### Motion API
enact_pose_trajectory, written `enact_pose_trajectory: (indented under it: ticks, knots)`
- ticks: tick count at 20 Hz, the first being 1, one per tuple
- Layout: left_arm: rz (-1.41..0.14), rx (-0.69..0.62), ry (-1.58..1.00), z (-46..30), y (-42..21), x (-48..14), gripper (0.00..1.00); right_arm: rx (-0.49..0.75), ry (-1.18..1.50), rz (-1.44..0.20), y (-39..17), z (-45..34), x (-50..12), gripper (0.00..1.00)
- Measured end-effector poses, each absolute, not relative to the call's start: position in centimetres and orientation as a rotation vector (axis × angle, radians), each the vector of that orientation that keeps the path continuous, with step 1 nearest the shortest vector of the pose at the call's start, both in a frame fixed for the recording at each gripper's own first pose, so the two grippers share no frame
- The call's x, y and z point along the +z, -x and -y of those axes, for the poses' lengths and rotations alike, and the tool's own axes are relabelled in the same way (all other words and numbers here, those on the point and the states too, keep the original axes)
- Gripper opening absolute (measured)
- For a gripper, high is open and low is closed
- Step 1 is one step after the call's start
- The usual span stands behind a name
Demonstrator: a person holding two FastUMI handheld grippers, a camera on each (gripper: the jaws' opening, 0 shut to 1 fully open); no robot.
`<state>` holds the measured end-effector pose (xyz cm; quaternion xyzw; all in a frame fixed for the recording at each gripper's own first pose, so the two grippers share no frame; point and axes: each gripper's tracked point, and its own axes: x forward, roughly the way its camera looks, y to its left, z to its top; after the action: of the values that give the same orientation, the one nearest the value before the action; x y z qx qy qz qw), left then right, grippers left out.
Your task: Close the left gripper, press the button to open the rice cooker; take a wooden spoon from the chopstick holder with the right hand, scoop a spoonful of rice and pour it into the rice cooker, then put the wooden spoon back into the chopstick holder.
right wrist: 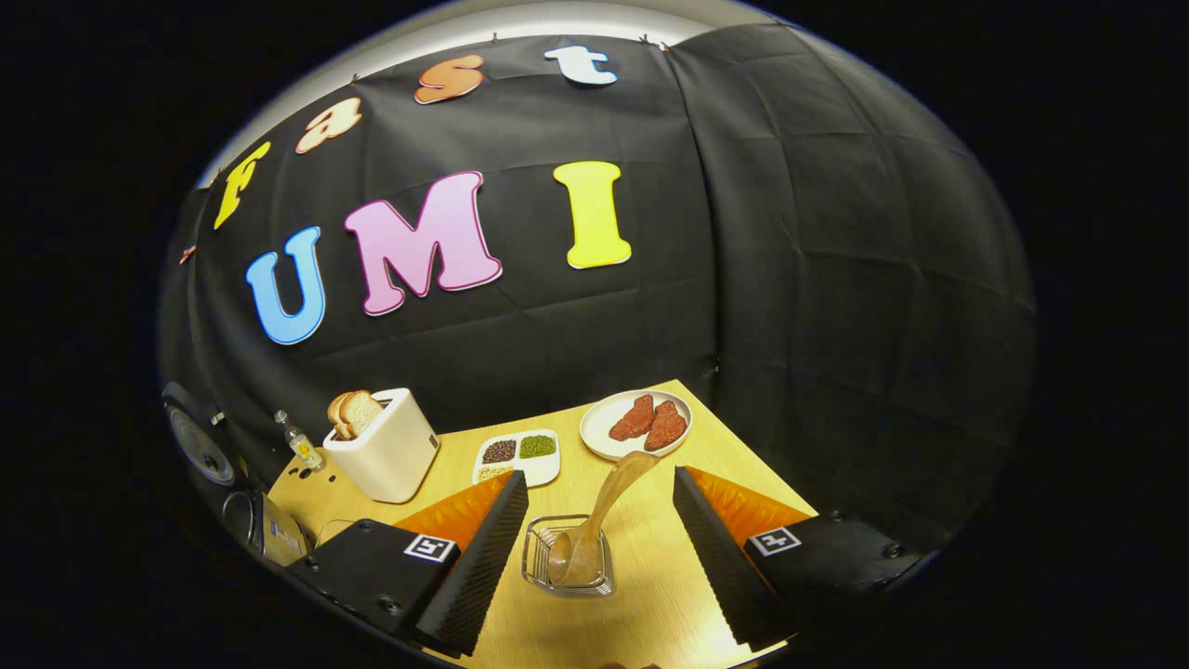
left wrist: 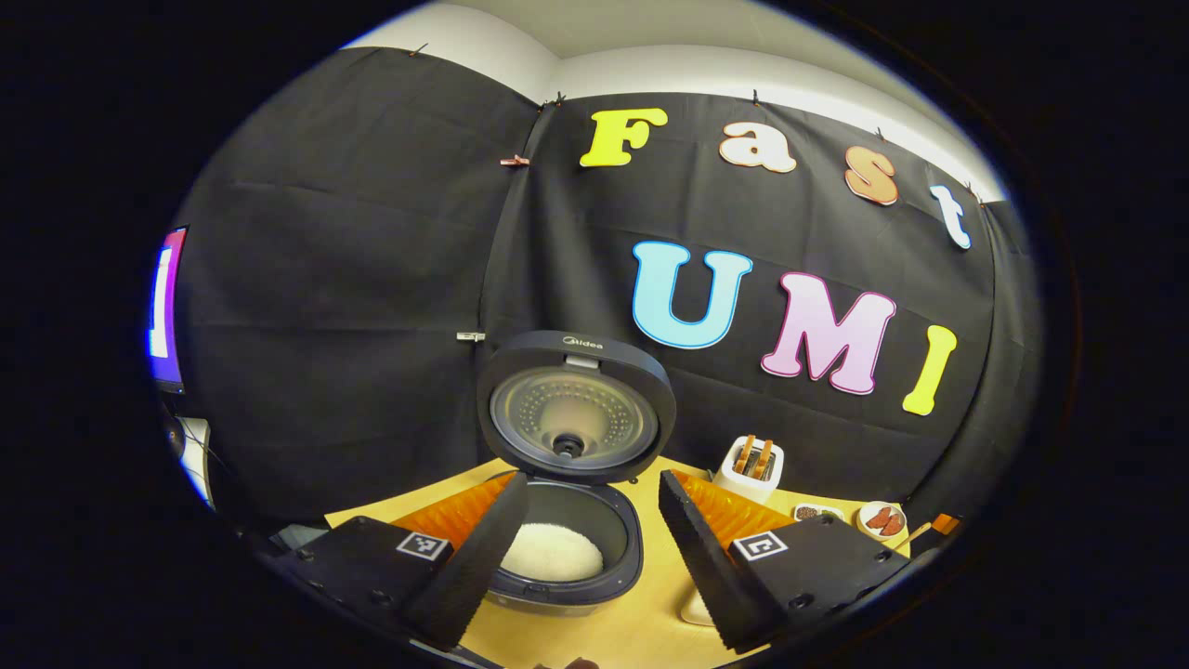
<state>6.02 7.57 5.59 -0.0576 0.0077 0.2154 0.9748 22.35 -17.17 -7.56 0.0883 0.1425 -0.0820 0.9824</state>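
Wooden spoon (right wrist: 594, 520) leans loosely in chopstick holder (right wrist: 567, 557); right hand-held gripper (right wrist: 599, 548) open, left hand-held gripper (left wrist: 576, 548) open; off-centre pinch risks tipping holder

Both views are evenly lit from overhead, and no hard shadows are thrown. The worktop (right wrist: 641, 567) is rendered bright and warm; the cloth wall (left wrist: 353, 279) is kept very dark, with creases faintly caught by the light. A pale strip of ceiling is slightly overexposed at the top of the left gripper view. Mild glare is seen on the cooker lid (left wrist: 574, 409). A bright, blown-out screen (left wrist: 165, 307) is smeared at the left edge. Strong fisheye bending is seen toward the rims, where detail is softened and dimmed. The centre is kept sharp; the near tongs (right wrist: 594, 557) are slightly soft.
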Motion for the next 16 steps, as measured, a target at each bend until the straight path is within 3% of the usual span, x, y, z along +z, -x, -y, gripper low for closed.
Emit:
enact_pose_trajectory:
  ticks: [16]
  knots:
    - [-0.259, 0.464, 0.079, -1.7, -4.1, -3.0, 0.96, -0.170, -0.325, -0.469, -30.8, 17.7, -17.0, 0.96]
